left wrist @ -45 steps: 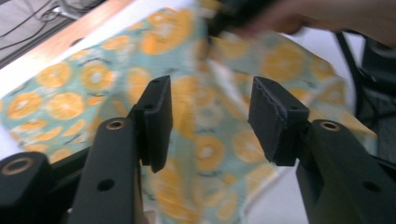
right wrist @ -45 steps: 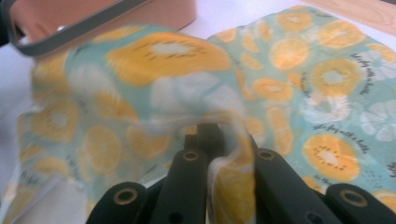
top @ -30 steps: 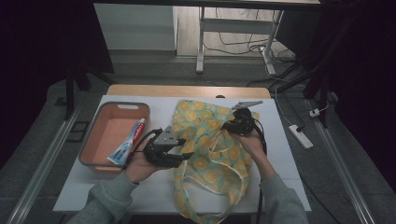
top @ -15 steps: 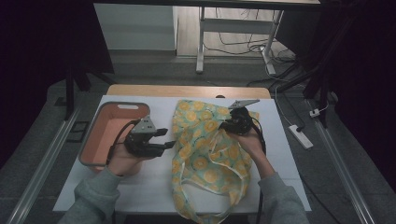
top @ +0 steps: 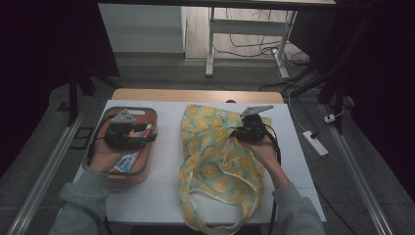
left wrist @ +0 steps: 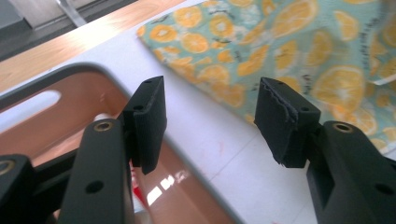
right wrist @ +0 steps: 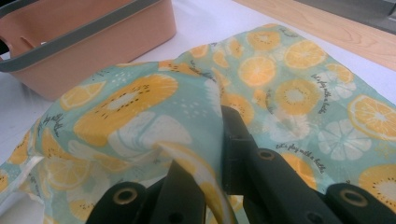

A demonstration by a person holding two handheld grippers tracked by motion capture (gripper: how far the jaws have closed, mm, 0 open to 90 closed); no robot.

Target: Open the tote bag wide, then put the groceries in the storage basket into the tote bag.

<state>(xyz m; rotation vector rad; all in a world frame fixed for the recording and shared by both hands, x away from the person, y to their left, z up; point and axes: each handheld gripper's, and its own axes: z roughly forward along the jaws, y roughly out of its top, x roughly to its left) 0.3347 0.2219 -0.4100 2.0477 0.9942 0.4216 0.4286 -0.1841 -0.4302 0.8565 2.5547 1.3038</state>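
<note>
Lab-type recording room: white table (top: 166,196) sitting between floor rails (top: 41,181), cables (top: 254,46) trailing across bare floor, power strip (top: 314,143) lying alongside, dark surroundings.

Cloth bag (top: 215,161) matt; plastic tray (top: 147,169) smooth.

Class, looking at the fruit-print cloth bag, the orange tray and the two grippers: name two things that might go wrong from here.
1. The right gripper pinches only a fold of the fruit-print cloth bag; it might slip free.
2. The open left gripper hovers over the orange plastic tray; its jaws might knock the rim.
</note>
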